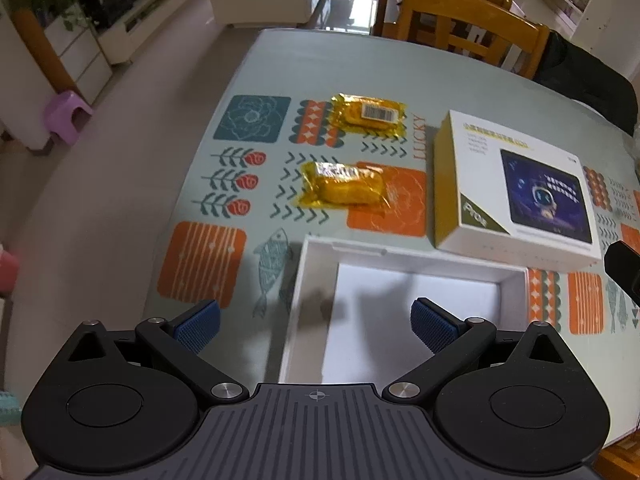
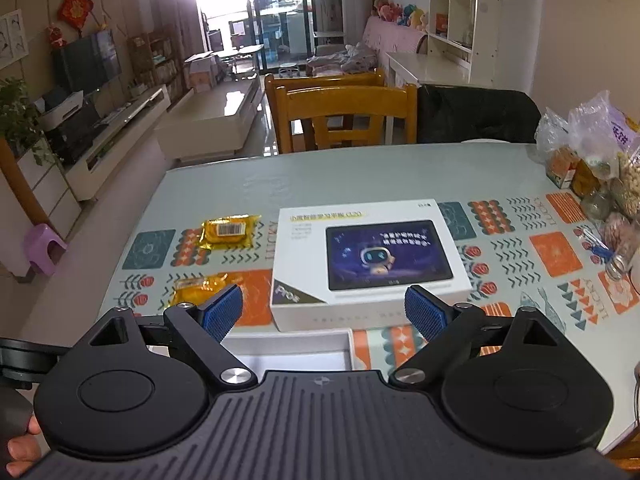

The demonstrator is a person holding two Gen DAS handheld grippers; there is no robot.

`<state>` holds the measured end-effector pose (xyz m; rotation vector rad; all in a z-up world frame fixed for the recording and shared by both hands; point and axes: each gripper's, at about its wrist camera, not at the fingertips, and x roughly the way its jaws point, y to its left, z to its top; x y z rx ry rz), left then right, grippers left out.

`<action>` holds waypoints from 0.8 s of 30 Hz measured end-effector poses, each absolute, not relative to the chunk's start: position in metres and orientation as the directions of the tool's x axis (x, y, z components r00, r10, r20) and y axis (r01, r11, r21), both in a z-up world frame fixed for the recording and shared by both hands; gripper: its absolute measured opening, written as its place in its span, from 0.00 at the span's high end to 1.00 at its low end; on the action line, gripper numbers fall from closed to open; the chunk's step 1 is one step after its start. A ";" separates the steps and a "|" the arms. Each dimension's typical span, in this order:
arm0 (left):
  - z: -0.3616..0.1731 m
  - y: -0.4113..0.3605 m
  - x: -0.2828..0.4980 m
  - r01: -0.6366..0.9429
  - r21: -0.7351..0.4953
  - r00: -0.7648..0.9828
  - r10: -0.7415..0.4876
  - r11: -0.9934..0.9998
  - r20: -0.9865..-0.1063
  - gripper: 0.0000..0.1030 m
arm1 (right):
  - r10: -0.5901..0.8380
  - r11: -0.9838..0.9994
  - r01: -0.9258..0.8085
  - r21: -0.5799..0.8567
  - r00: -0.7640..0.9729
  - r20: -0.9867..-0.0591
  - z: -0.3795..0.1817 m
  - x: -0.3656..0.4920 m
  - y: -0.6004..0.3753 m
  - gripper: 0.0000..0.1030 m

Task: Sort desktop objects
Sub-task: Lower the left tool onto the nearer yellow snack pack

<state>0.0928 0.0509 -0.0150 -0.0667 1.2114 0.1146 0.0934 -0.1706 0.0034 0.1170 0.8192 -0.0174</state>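
Observation:
Two yellow snack packets lie on the patterned tablecloth: a far one with a barcode label [image 1: 370,115] [image 2: 229,232] and a near one [image 1: 343,187] [image 2: 196,288]. An open, empty white box [image 1: 316,276] [image 2: 296,342] sits at the near edge. A white and yellow tablet box [image 1: 512,184] [image 2: 368,264] lies to its right. My left gripper [image 1: 316,322] is open and empty above the white box's left part. My right gripper [image 2: 324,312] is open and empty, above the white box's far edge, near the tablet box.
Wooden chairs [image 2: 344,116] stand at the table's far side, one draped in black cloth [image 2: 476,114]. Bags of snacks and jars [image 2: 596,168] crowd the right edge. The table's left edge [image 1: 224,92] drops to the floor, where a purple stool [image 1: 66,114] stands.

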 end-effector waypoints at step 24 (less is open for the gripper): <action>-0.062 0.055 0.203 -0.041 -0.001 0.270 0.010 0.999 -0.963 0.00 | -0.029 0.994 0.103 0.047 0.633 -0.773 -0.016 0.188 -0.141 0.00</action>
